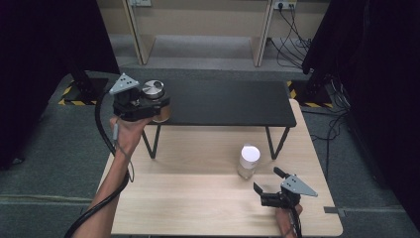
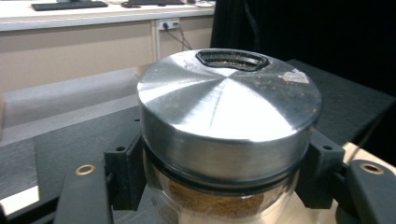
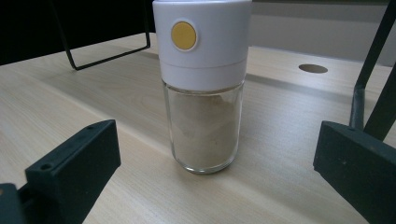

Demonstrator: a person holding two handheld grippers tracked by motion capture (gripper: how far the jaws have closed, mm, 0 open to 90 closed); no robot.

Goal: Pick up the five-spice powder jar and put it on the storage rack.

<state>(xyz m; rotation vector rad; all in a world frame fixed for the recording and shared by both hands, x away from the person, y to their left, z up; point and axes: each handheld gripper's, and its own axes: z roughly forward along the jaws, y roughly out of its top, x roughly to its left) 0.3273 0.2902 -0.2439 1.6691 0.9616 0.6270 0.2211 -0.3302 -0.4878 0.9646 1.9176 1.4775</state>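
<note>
A glass spice jar (image 1: 154, 91) with a brushed metal lid (image 2: 229, 112) and brown powder inside sits between the jaws of my left gripper (image 1: 157, 103), which is shut on its body just under the lid. The jar is at the left front corner of the black shelf (image 1: 228, 101); whether its base touches the shelf is hidden. A second glass jar (image 1: 248, 159) with a white cap and a yellow dot (image 3: 183, 35), holding pale powder, stands upright on the wooden table (image 1: 188, 198). My right gripper (image 1: 267, 180) is open just short of it, one jaw either side, not touching.
The black shelf stands on thin metal legs (image 3: 369, 70) across the back half of the table. A round cable hole (image 3: 313, 68) lies in the tabletop behind the white-capped jar. Cables and dark stands sit on the floor to both sides.
</note>
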